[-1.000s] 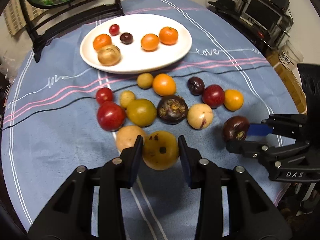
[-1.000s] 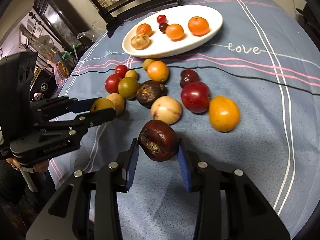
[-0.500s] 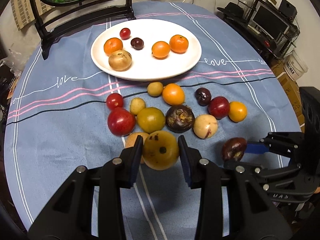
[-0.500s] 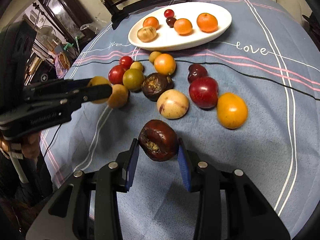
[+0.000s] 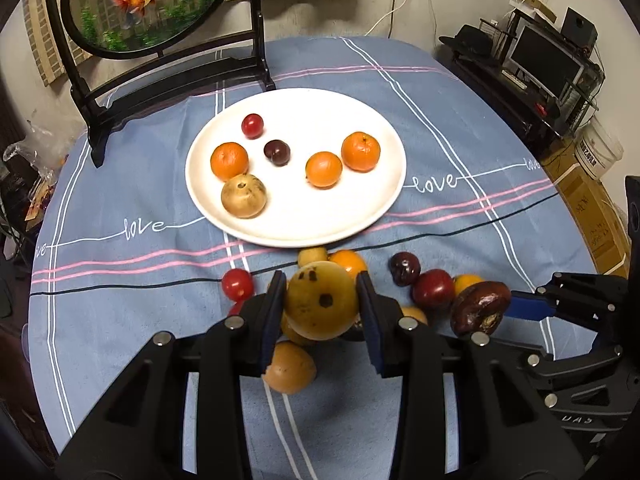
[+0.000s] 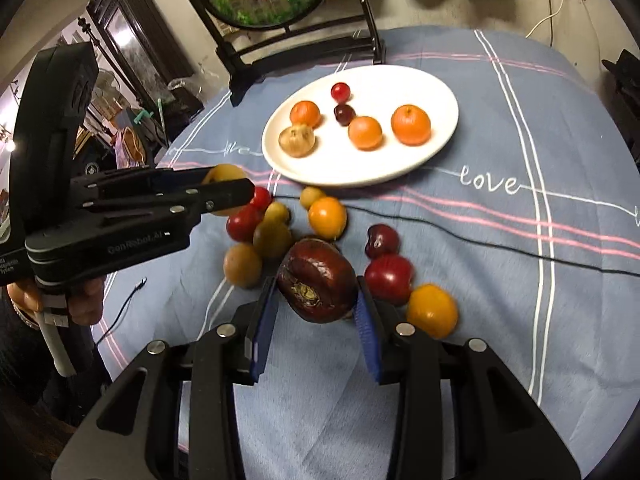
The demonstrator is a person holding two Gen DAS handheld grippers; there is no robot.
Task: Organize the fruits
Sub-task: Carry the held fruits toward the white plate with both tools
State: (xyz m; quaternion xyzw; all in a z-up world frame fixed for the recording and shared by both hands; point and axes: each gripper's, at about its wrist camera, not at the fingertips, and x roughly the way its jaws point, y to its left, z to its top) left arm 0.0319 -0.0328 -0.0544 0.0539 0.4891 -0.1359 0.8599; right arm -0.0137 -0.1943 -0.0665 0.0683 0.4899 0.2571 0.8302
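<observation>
My left gripper (image 5: 321, 303) is shut on a spotted yellow-brown fruit (image 5: 320, 300), held above the loose fruit on the blue tablecloth. My right gripper (image 6: 316, 292) is shut on a wrinkled dark brown fruit (image 6: 318, 286), which also shows at the right of the left wrist view (image 5: 480, 307). In the right wrist view the left gripper (image 6: 224, 194) reaches in from the left with the yellow fruit (image 6: 222, 174). A white plate (image 5: 384, 208) farther back holds several fruits, among them three orange ones (image 5: 360, 151). Loose fruit (image 6: 327, 217) lies between the plate and both grippers.
A black stand with a round goldfish picture (image 5: 144, 4) rises behind the plate. A black cable (image 6: 500, 240) crosses the cloth on the right. A person's hand (image 6: 80, 300) holds the left gripper's handle. Shelving with a monitor (image 5: 548, 60) stands beyond the table's right edge.
Both grippers have risen off the cloth with their fruits still gripped. The plate and the loose fruit now sit farther down in both views, and the goldfish picture has come into sight.
</observation>
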